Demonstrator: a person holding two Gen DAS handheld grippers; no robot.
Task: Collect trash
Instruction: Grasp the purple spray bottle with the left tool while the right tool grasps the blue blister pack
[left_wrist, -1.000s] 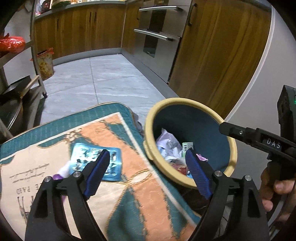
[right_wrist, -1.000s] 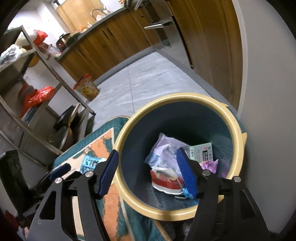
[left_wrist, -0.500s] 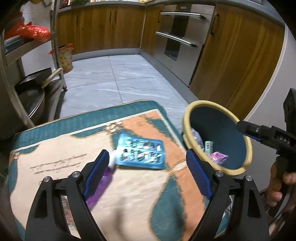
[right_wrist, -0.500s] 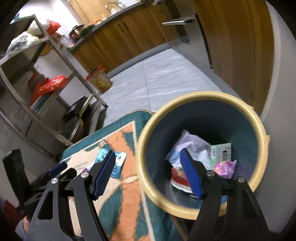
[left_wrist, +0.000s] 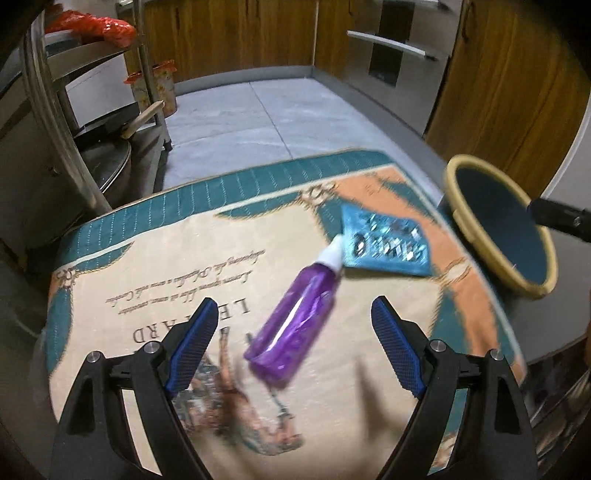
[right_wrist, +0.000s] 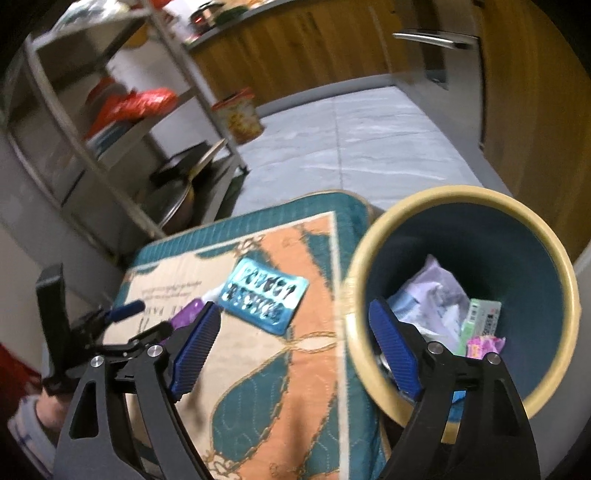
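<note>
A purple plastic bottle (left_wrist: 295, 317) with a white cap lies on the patterned mat (left_wrist: 155, 251), between the open jaws of my left gripper (left_wrist: 291, 343), which is empty. A blue blister pack (left_wrist: 384, 243) lies just beyond the bottle's cap; it also shows in the right wrist view (right_wrist: 264, 295). The yellow-rimmed bin (right_wrist: 373, 266) stands at the mat's right edge and holds several pieces of trash (right_wrist: 436, 295). My right gripper (right_wrist: 291, 350) is open and empty, above the mat's edge beside the bin. The bottle (right_wrist: 188, 312) is mostly hidden there.
A metal shelf rack (left_wrist: 74, 122) with pans stands left of the mat. Wooden kitchen cabinets (left_wrist: 509, 92) and an oven line the far side and right. Grey tile floor (left_wrist: 277, 114) lies beyond the mat. The left gripper (right_wrist: 110, 321) shows in the right wrist view.
My left gripper has swung left, away from the bin, and now frames the purple bottle. My right gripper has drifted left from over the bin toward the mat's edge.
</note>
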